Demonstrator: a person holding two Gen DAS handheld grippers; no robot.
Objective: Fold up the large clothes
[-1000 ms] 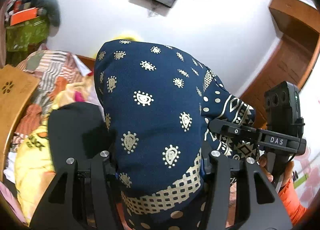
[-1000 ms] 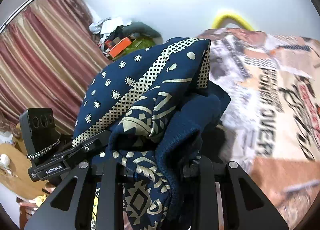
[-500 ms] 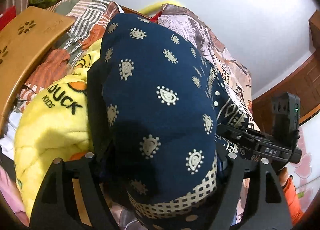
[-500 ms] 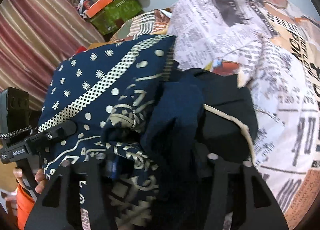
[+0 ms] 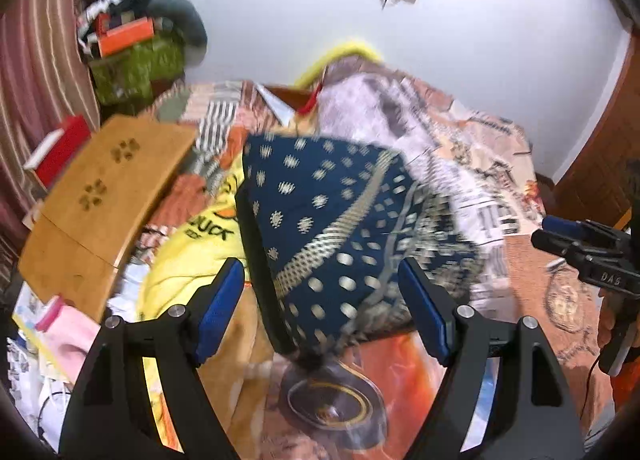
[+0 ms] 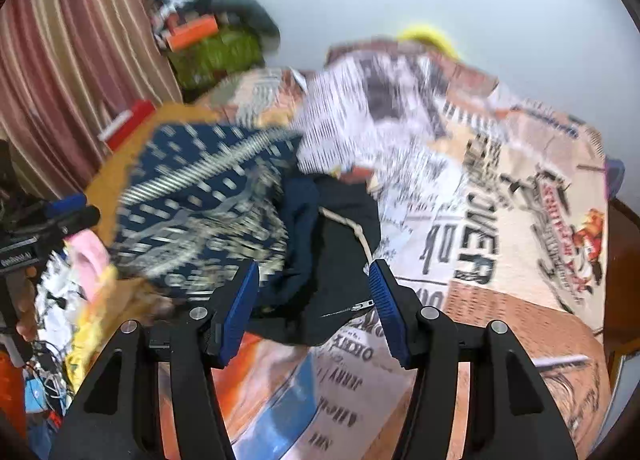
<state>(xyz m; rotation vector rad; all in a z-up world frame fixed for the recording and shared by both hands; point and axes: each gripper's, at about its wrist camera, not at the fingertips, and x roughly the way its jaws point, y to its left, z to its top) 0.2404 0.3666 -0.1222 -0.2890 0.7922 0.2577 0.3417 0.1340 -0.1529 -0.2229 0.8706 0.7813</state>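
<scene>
Both jaws have just been opening and now stand apart, pads bare: left gripper (image 5: 322, 306), right gripper (image 6: 314, 302). Folded navy printed garment (image 5: 340, 227) lies beyond them on newspaper-print bedspread (image 6: 480, 219), beside yellow blanket (image 5: 180, 260).

Both fisheye views are evenly lit by soft indoor light on a pale wall (image 5: 480, 59), with no glare. Motion blur smears the navy patterned cloth (image 5: 332, 227) and printed bedspread (image 6: 460, 163) (worst toward 10 o'clock). Edges bend; corners are black.
</scene>
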